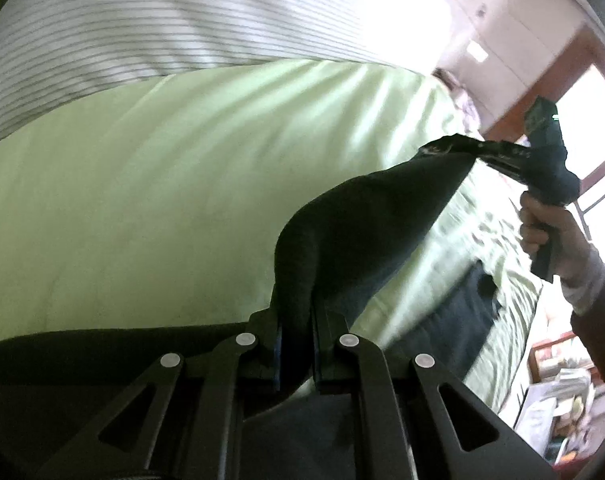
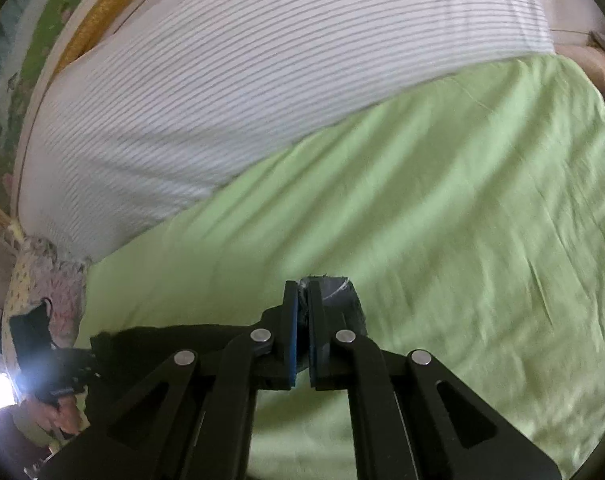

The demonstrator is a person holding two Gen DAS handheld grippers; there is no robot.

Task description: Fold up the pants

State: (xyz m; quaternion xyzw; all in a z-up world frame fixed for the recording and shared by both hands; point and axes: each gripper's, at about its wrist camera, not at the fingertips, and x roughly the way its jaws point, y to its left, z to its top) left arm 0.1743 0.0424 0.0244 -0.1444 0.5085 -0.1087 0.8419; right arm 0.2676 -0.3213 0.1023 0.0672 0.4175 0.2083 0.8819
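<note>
Pants [image 1: 366, 216], dark and limp, hang stretched between both grippers above the green sheet [image 1: 142, 200]. At lower centre the left gripper [image 1: 296, 344] pinches one bunched edge tight. Toward the right, the right gripper [image 1: 468, 152] clamps another corner. Beyond, a striped blanket [image 2: 262, 60] fills the upper frame.

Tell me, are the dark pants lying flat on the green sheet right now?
No, the pants are lifted off the green sheet, stretched between the left gripper and the right gripper, each clamped on the fabric.
</note>
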